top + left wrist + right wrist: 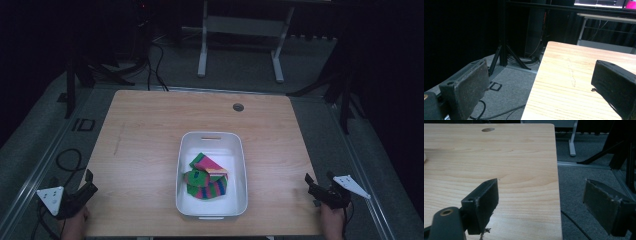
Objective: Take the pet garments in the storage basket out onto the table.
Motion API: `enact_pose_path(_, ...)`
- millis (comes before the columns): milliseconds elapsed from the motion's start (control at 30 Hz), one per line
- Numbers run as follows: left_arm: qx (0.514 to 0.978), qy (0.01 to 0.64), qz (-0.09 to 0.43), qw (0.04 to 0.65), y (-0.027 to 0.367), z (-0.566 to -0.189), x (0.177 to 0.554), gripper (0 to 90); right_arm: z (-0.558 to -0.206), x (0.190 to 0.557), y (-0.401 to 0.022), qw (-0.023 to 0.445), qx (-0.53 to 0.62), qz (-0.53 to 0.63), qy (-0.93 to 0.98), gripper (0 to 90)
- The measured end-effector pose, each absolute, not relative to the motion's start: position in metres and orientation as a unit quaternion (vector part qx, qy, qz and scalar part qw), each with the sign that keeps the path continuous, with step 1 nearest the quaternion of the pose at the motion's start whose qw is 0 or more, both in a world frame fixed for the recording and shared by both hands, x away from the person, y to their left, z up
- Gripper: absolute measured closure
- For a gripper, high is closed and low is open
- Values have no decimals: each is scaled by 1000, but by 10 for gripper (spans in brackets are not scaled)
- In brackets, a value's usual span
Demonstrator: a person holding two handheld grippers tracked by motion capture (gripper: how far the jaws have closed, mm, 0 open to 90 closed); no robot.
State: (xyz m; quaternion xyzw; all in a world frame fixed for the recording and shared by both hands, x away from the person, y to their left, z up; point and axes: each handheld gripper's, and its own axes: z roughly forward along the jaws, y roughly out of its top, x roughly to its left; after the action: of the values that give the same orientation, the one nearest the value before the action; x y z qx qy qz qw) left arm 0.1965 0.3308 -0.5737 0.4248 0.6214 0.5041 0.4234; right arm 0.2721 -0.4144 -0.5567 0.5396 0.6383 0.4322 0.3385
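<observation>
bright striped socks (206, 177), green, pink and blue, bunched together inside white tub (186, 150), mid-table

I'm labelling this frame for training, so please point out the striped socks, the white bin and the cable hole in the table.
striped socks (206, 179): high view, on the green and pink bundle.
white bin (211, 137): high view, on its far wall under the handle slot.
cable hole (238, 107): high view, on its dark centre.

One light wooden bench (145, 145) carries one white rectangular plastic tub (240, 165). In the tub lies one heap of striped socks in green, pink and blue (206, 179); how many socks make it up cannot be told. Two black hand-held grippers are there: the left hand-held gripper (89, 181) and the right hand-held gripper (315, 183).
</observation>
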Motion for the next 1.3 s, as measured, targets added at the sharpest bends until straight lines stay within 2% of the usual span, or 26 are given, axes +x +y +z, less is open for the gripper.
enact_pose_path(500, 423, 623, 503, 424, 331, -574, 196, 19, -557, 277, -413, 317, 537, 422, 659, 140)
enact_pose_path(567, 423, 622, 503, 425, 331, -574, 196, 19, -557, 278, -413, 291, 534, 424, 671, 141)
enact_pose_path(1300, 422, 622, 504, 425, 331, -574, 196, 19, -551, 293, -385, 137, 409, 415, 801, 144)
